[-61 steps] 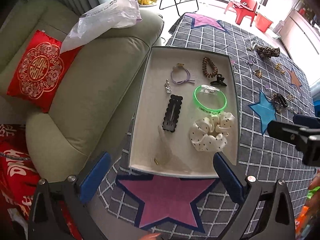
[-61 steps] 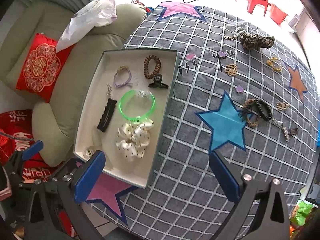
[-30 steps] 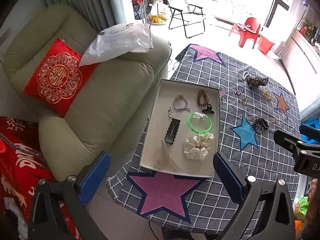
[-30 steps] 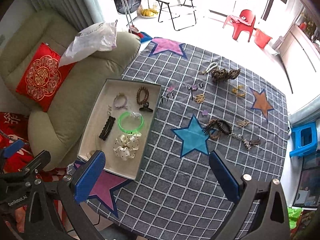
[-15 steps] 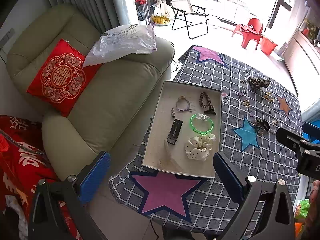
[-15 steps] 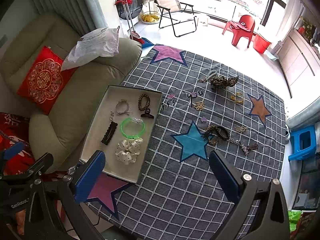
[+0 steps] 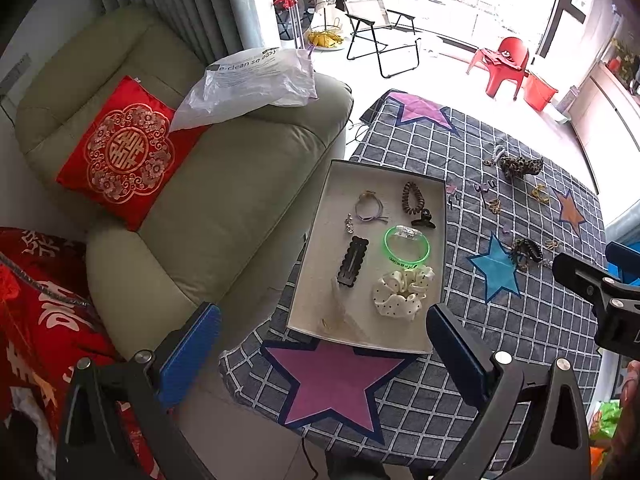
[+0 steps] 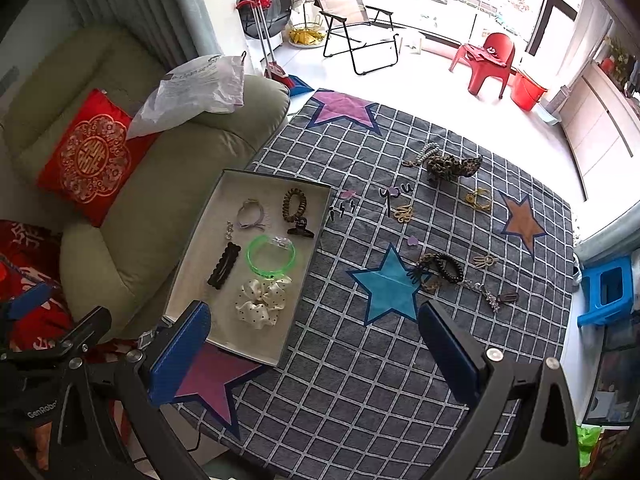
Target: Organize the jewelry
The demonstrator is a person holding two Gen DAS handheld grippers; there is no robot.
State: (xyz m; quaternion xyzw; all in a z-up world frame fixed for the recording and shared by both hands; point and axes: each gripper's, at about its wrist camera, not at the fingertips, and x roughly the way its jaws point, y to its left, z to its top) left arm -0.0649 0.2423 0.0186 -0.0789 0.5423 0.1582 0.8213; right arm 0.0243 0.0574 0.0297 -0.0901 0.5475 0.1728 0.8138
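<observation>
left gripper (image 7: 320, 344) hanging high over the table, jaws wide apart, empty | right gripper (image 8: 314, 344) likewise spread, holding nothing | tray (image 8: 200, 248) sitting at the table edge beside the sofa (image 7: 224, 200), holding green bangle (image 8: 271, 255), dotted scrunchie (image 8: 262, 300), black clip (image 8: 223, 265) | more hair ties, possibly earrings, lying loose on checked cloth (image 8: 360, 360)

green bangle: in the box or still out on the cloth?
In. The green bangle lies flat inside the open box, between the black claw clip and the polka-dot scrunchie.

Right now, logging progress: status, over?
Left gripper, right gripper open, empty. Tray part-filled; leopard scrunchie loose on cloth. Nothing blocking.
</observation>
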